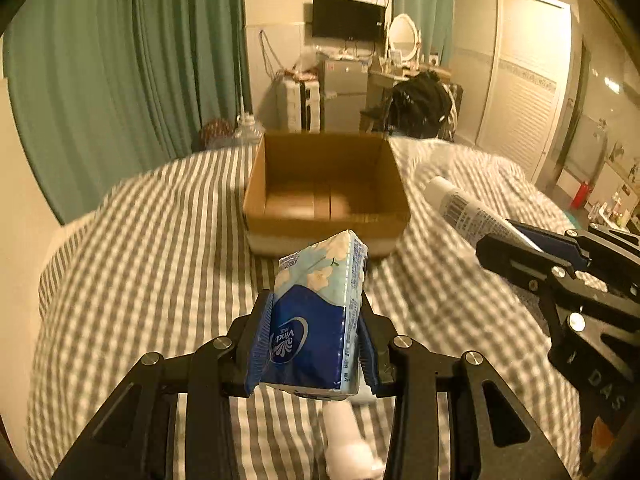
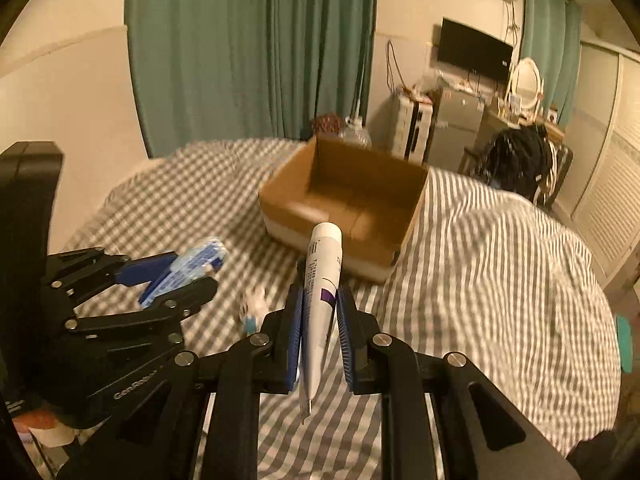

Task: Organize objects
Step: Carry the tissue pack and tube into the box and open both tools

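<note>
Gripping tissue pack (image 1: pixel 316 320) in your left gripper (image 1: pixel 314 344), jaws clenched on its sides, above the striped bed (image 1: pixel 140 260) | your right gripper (image 2: pixel 318 336) is clamping a toothpaste tube (image 2: pixel 322 280), cap forward | open cardboard box (image 1: pixel 326 184) is sitting just ahead on the bed | a white bottle (image 1: pixel 344 436) is lying below your left jaws.

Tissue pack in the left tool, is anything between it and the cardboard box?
Nothing visible: only striped bedding lies between the tissue pack in the left tool and the open, empty-looking cardboard box.
</note>
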Action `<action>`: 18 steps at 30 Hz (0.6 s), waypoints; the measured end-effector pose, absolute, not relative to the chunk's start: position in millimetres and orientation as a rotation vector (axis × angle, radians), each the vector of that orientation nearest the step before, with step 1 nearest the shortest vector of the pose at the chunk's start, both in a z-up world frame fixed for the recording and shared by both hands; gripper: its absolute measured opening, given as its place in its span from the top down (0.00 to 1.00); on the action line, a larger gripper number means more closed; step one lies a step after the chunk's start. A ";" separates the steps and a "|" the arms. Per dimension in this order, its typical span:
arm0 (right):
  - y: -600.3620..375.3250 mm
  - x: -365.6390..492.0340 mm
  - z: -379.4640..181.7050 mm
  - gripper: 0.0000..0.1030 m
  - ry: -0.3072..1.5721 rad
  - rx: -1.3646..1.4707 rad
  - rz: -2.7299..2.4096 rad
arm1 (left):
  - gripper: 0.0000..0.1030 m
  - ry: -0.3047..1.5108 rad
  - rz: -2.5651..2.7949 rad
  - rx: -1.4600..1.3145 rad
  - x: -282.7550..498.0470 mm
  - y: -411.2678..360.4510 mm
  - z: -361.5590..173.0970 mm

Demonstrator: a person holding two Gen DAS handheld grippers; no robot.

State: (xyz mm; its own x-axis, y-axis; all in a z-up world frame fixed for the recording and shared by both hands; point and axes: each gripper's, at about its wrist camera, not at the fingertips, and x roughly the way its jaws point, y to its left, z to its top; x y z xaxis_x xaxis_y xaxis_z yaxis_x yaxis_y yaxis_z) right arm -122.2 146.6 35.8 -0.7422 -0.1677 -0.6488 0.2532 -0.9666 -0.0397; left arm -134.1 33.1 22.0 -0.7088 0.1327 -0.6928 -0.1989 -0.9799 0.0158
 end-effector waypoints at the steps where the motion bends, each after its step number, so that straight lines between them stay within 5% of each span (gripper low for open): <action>1: 146.5 -124.5 41.3 0.84 0.184 0.986 -2.733 | 0.62 0.134 2.748 -1.088 -141.4 34.9 29.6; 18: 137.3 -247.4 94.8 0.84 0.212 0.887 -2.731 | 0.62 0.194 2.769 -1.067 -271.8 43.3 55.6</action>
